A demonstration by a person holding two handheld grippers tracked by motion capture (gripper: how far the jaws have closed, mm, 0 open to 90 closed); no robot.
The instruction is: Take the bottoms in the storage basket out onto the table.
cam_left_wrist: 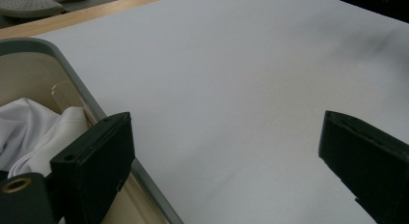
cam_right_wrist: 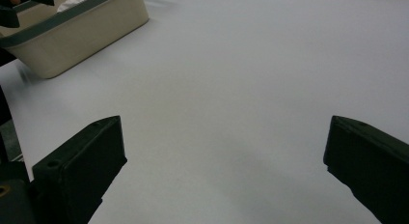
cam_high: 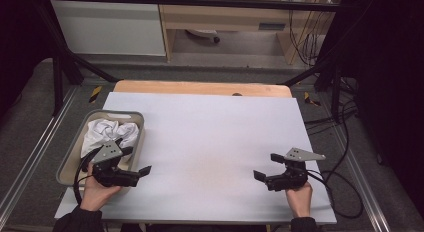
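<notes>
i find the white cloth crumpled in the grey-rimmed beige basin, which sits at the left edge of the desk. the cloth lies bunched toward the far half of the basin, with no clear long axis that i can read; it is a loose heap with folds running several ways.

left tongs: spread wide, nothing between the jaws. they hover over the near right rim of the basin, pointing out across the white desk cover, so the cloth lies behind and to the left of their line. in the left gripper view the cloth shows past the left jaw, inside the basin wall.

right tongs: spread wide, holding nothing, low over the bare desk, well apart from the basin. the right gripper view shows the basin far off at upper left.

judgement: the left hand is plainly the nearer one. the coming move turns on swinging the left tongs back toward the far left and down into the basin.
</notes>
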